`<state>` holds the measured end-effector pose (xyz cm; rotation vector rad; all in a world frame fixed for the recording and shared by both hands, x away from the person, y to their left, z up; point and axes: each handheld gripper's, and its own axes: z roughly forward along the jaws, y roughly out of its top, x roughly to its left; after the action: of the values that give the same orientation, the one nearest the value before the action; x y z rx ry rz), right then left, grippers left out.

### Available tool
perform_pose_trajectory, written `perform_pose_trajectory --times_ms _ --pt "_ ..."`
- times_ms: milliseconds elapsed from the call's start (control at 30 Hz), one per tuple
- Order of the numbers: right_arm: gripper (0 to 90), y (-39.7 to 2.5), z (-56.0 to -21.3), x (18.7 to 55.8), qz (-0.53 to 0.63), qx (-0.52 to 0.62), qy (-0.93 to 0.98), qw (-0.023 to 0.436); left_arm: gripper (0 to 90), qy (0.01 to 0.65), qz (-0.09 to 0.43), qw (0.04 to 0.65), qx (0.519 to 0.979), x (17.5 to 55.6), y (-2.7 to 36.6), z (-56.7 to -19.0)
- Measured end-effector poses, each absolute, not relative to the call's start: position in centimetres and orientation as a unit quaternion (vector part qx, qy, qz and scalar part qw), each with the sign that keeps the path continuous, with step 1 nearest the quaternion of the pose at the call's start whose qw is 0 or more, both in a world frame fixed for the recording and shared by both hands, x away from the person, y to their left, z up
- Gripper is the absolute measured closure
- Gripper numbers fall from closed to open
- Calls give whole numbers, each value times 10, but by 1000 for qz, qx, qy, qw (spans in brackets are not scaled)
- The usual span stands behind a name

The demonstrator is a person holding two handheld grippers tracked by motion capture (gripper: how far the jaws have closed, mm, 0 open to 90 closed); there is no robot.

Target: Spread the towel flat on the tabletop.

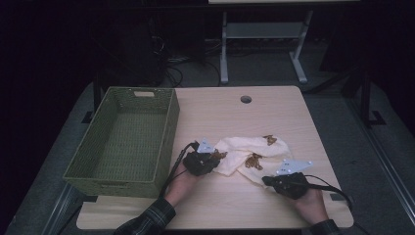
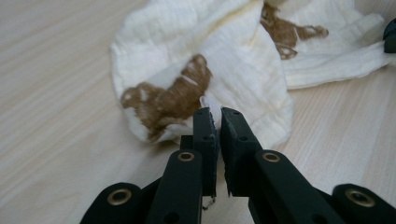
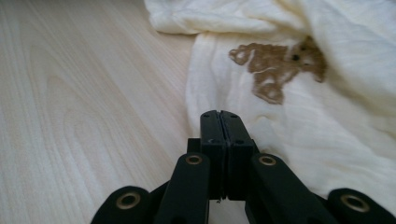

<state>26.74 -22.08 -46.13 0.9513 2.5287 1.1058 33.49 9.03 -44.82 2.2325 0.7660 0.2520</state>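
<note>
Cloth (image 1: pixel 244 155): cream crinkled fabric with brown printed patches, lying crumpled near desk (image 1: pixel 274 110) front edge, right of centre.
Basket (image 1: pixel 122 142): green woven, rectangular, empty, along desk's left edge; likely where the cloth goes.
Left gripper (image 2: pixel 217 114): at cloth's left end, jaws nearly closed, pinching a small fold of cloth edge.
Right gripper (image 3: pixel 220 115): at cloth's front-right edge, jaws pressed fully together; cannot tell if fabric is caught.
Why: opposite ends held, probably to spread or fold.

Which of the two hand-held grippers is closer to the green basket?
Left. The left gripper sits just right of the green basket, at the cloth. The right gripper is farther right, across the cloth.
</note>
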Motion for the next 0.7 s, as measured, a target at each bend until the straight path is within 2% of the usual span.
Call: perform_pose_trajectory --times_ms 433,700 --pt "889 -270 -449 261 376 359 841 152 845 318 96 394 857 326 106 -433" --pt "892 -289 -450 248 381 366 837 143 847 313 82 390 862 312 106 -433"
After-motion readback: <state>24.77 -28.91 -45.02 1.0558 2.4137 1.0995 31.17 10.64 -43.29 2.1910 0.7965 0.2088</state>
